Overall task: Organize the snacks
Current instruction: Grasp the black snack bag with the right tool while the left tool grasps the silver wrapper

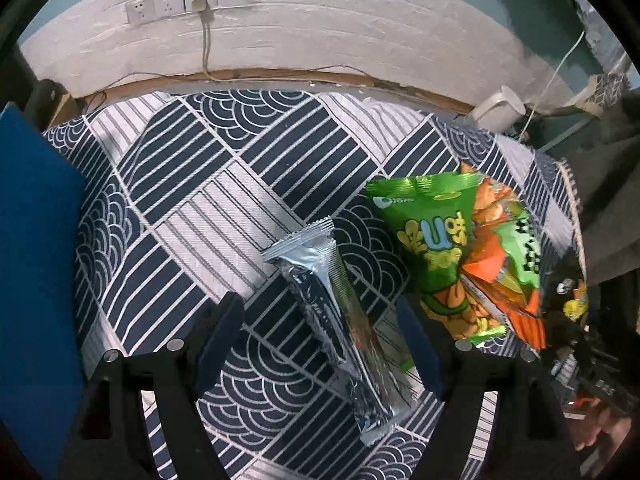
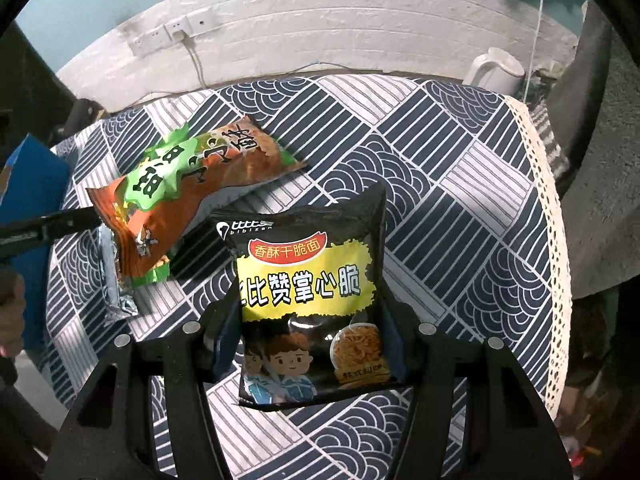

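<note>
Over the cloth, left tongs (image 1: 320,336) gape astride a silver packet (image 1: 340,320) (untouched); right tongs (image 2: 310,344) clamp a black bag (image 2: 308,280).

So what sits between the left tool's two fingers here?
In the left wrist view, a silver-blue wrapped snack bar lies lengthwise on the patterned cloth between the open left tool's fingers; neither finger touches it.

Wall I face: white textured brick panel (image 1: 320,28), teal paint above.
Sockets: white row (image 1: 184,2), one cord plugged.
Table: navy-and-white wave-patterned cloth (image 2: 460,184).
</note>
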Demonstrator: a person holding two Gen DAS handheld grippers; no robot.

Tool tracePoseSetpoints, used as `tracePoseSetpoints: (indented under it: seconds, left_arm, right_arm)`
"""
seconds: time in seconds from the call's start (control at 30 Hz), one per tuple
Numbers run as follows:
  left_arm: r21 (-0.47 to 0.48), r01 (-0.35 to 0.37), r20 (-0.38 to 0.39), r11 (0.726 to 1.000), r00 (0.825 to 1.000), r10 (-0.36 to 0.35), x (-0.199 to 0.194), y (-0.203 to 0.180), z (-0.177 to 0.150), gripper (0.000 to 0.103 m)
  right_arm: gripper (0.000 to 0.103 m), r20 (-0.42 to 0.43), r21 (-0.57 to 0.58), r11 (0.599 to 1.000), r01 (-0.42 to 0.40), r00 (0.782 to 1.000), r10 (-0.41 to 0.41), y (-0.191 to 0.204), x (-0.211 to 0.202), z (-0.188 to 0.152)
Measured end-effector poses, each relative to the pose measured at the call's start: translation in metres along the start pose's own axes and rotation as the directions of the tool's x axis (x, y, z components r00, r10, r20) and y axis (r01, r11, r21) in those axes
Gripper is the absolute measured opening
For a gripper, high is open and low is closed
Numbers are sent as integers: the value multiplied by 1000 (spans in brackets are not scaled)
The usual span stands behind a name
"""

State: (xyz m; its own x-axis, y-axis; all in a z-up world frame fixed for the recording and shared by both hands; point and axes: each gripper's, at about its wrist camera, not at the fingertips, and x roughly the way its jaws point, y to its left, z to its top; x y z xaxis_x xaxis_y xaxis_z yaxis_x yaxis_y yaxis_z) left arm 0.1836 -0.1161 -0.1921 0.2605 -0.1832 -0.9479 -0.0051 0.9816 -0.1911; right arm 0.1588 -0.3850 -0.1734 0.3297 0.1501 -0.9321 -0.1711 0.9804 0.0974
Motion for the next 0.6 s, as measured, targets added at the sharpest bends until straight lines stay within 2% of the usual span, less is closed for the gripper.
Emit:
tracePoseSetpoints:
  seconds: [0.13,0.27,0.3,0.33,0.37,0.43,0.5,0.6]
  left_arm:
    - [-1,-3,-21,1000,1000,3,12,-8,1,80]
    - [47,-32,-52,998,998,34,24,-18,-4,80]
    - [64,-40,-39,997,998,42,22,-20,-4,77]
    - [82,-51,-28,995,998,53,22,-23,-5,63]
    - [108,-79,-19,991,996,82,21,-25,-7,55]
    - [135,-92,-20,987,995,96,21,-26,-9,37]
    - [136,-78,-22,988,996,82,20,-23,-11,32]
    - [135,-65,-33,989,997,70,16,-17,-14,32]
  right_arm:
    - [59,3,3,1000,6,1000,-6,1,2,-6]
    - [59,11,20,1000,6,1000,-6,-3,-2,-7]
    - [59,13,20,1000,4,1000,-4,-3,-3,-7]
    - [59,15,20,1000,3,1000,-3,-3,-4,-7]
    - [59,16,21,1000,2,1000,-2,-3,-5,-7]
    - [59,19,22,1000,-2,1000,2,-2,-6,-8]
    - [59,17,18,1000,-4,1000,3,-1,-6,-9]
    - [59,17,10,1000,-1,1000,1,4,-7,-10]
